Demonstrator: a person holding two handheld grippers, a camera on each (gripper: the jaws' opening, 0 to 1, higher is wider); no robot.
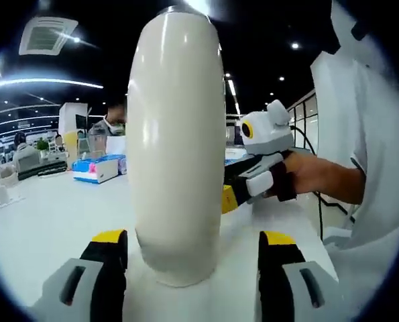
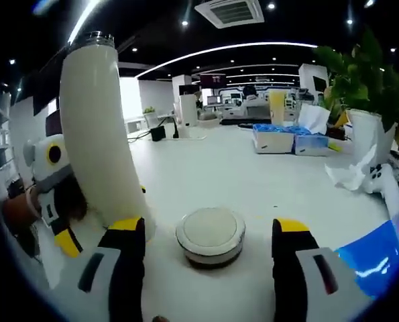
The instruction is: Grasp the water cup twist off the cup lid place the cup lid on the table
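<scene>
- Table point(image 2: 253, 174): white, wide. Tissue boxes point(image 2: 283, 141) and a plant point(image 2: 360, 87) sit well back on it.
- Cup point(image 1: 176, 144): tall cream bottle, upright, between the left gripper's point(image 1: 192, 268) jaws in the left gripper view. In the right gripper view it stands to the left with its steel neck point(image 2: 92, 38) bare, so the lid is off.
- Left gripper: jaws flank the cup's base. Contact is hidden by the cup body, so I cannot tell if it is clamped or just bracketing.
- Right gripper point(image 2: 209, 268): jaws wide apart, gripping nothing. In the left gripper view it sits just right of the cup, a hand point(image 1: 320, 174) on it.
- Lid point(image 2: 210, 235): round, cream top, metal rim, flat on the table between the right jaws and touching neither.
- Handling, my read: cup is rigid with a smooth glossy wall, so slippery. It is tall and tips easily, so hold it low on the straight body. Weight unknown; contents not visible.
- Lid: stiff, low, light. Take it across the rim.
- Task looks essentially done.
</scene>
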